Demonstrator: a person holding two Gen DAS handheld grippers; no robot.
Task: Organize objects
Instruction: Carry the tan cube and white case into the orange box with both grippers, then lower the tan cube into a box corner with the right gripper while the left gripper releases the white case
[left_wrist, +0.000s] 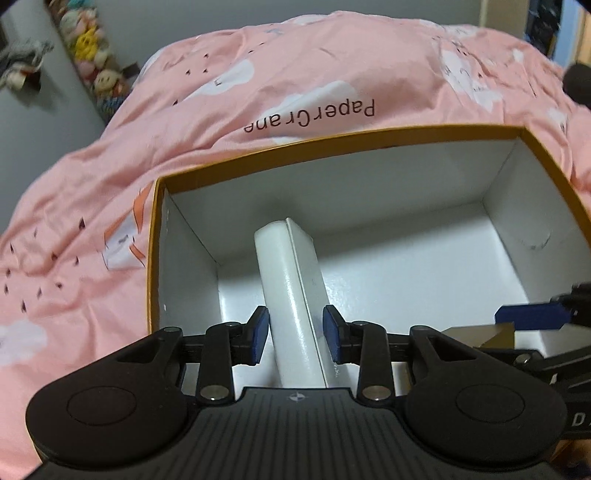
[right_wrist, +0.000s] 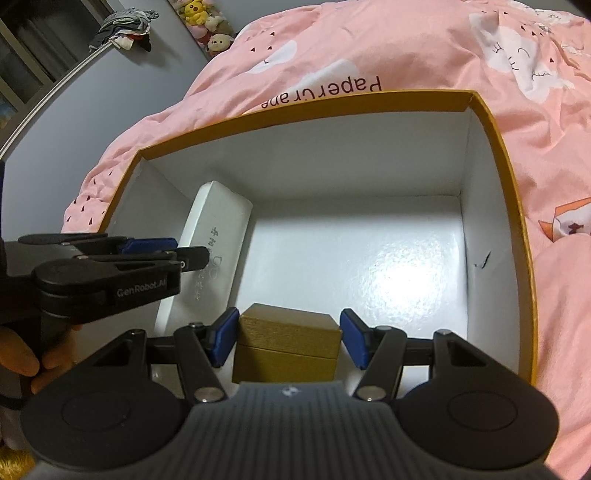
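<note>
A large box (left_wrist: 332, 136) with an orange rim and white inside sits on a pink bedcover; it also shows in the right wrist view (right_wrist: 517, 229). My left gripper (left_wrist: 295, 334) is open around a long white box (left_wrist: 291, 288) that stands on its edge inside at the left; small gaps show at both pads. The white box leans by the left wall in the right wrist view (right_wrist: 218, 236). My right gripper (right_wrist: 286, 338) is open around a small gold box (right_wrist: 288, 347) on the floor of the large box, with gaps on both sides. The gold box shows partly in the left wrist view (left_wrist: 480, 334).
The pink bedcover (left_wrist: 332, 66) with cloud prints and the words "Paper Crane" surrounds the box. Plush toys (left_wrist: 92, 55) hang on the grey wall at the far left. The right half of the box floor (right_wrist: 388, 266) is bare white card.
</note>
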